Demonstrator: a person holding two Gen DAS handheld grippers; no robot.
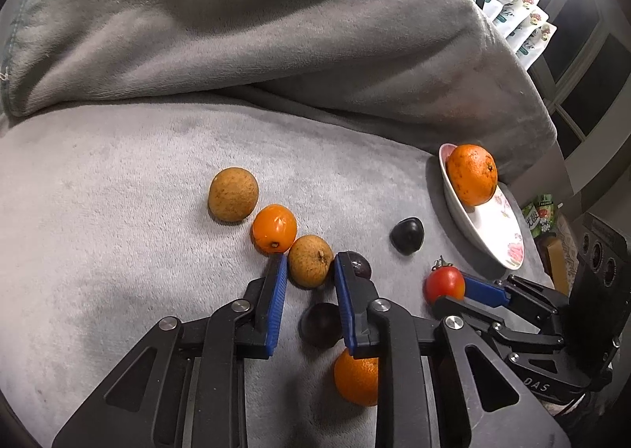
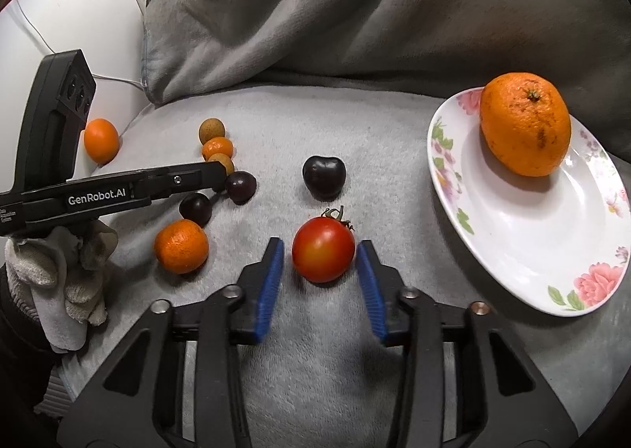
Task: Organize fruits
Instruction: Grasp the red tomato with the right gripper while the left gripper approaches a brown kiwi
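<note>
Grey fleece blanket [image 2: 315, 124] over cushions – left gripper [image 1: 309, 270] clamped on brown fruit [image 1: 309, 260], right gripper [image 2: 320, 252] astride tomato [image 2: 323, 249], pads clear.

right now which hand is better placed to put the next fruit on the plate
Right. Its gripper already brackets the tomato, close to the plate. The left gripper straddles a brown fruit farther from it.
</note>
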